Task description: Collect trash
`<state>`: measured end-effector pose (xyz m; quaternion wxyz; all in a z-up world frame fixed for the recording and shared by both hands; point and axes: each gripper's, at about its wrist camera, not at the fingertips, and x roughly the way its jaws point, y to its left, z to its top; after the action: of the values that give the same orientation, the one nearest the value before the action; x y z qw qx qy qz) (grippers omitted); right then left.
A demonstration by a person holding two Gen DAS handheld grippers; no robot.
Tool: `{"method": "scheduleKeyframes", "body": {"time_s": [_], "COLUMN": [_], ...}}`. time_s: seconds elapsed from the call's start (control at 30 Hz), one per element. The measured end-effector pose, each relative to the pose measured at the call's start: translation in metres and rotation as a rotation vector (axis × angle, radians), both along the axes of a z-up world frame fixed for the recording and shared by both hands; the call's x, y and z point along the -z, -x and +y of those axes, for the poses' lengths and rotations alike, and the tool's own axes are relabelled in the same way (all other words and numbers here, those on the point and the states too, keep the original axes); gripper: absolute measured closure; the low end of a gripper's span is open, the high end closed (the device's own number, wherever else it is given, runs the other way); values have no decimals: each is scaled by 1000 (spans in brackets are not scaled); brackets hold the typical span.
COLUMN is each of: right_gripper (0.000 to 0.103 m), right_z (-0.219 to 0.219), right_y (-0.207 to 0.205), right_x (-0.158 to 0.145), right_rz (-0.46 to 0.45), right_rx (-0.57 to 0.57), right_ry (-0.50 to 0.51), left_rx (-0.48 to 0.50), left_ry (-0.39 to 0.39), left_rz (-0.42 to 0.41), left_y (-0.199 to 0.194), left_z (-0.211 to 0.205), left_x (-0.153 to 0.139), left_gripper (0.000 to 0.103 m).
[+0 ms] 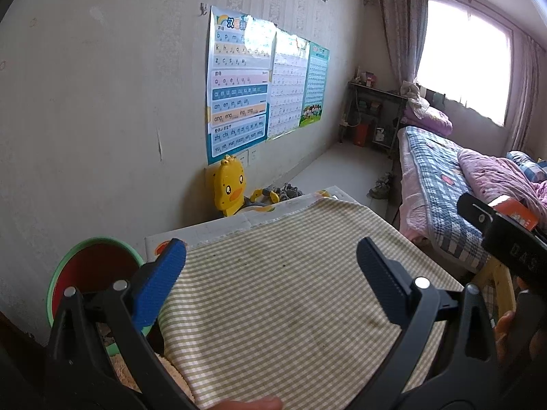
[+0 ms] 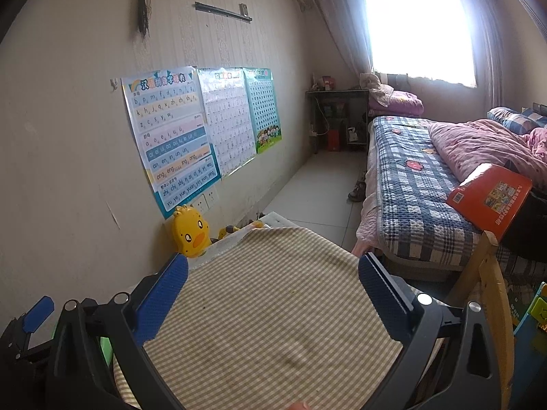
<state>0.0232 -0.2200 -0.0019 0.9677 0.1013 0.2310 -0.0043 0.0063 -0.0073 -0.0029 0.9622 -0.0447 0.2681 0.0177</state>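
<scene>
Both grippers hang over a table draped in a green-and-white checked cloth (image 1: 290,290). The left gripper (image 1: 270,273) has its two blue ribbed fingers spread wide with nothing between them; the right gripper (image 2: 273,287) is spread the same way, also empty. The cloth is woven, faintly stained, with a few dark specks (image 1: 284,265) on it; no larger piece of trash shows on the table.

Just left of the table stands a round bin (image 1: 95,266) with a light green plastic rim and a red inside. Its contents cannot be made out.

At the far table edge a yellow plastic duck toy (image 2: 189,232) leans against the wall. Above it three glossy paper charts (image 2: 171,133) hang side by side.

To the right is a bed (image 2: 410,184) with a blue plaid quilted cover and a crumpled pink blanket (image 2: 478,143). An orange book (image 2: 489,201) shows at the right edge. A dark shelf (image 2: 336,119) holds small items, too small to tell. Curtains flank one bright window (image 2: 417,30).
</scene>
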Motion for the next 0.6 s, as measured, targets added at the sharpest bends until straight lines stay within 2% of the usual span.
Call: {"method": "scheduleKeyframes", "body": {"time_s": [0.6], "right_gripper": [8], "right_z": [0], "right_y": [-2], "right_x": [5], "right_rz": [14], "right_rx": [-4], "right_ry": [16], "left_rx": [-2], "left_ry": [-2], "left_rz": [18], "left_y": [-1], "left_z": [0], "left_x": [4], "left_gripper": [5]}}
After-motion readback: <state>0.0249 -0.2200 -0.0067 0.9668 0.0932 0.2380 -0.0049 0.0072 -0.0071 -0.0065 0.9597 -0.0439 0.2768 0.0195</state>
